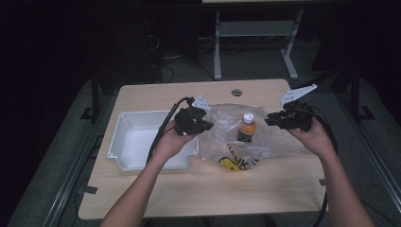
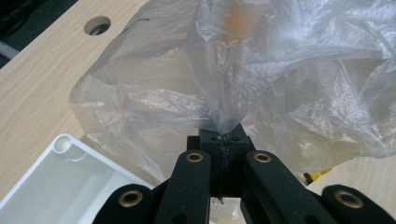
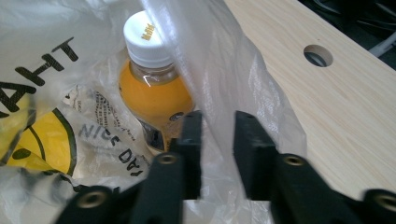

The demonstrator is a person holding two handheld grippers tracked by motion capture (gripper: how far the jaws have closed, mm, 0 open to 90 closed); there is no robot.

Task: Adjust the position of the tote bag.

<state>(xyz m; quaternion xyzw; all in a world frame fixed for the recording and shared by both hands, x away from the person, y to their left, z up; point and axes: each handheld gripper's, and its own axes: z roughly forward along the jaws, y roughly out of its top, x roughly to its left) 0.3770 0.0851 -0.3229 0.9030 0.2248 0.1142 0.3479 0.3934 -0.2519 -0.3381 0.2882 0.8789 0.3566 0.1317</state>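
So the left claw [image 2: 223, 140] is clenched tight on a pinch of the plastic bag [image 2: 261, 79], holding that edge up just on the tray side of the bottle. The right claw [image 3: 218, 140] sits on the bag's far edge, opposite side of the bottle, jaws a little apart with film between them; I wouldn't call that a grip yet since the pads don't look pressed on it. The bottle [image 3: 156, 93] stands upright inside the bag, between the two claws, on the desk [image 1: 198, 184]. Tip for this step: get a full fold of film in the right claw before pulling, then spread both edges away from the bottle evenly, or it'll tip. White tray [image 1: 142, 137] is just past the left claw.
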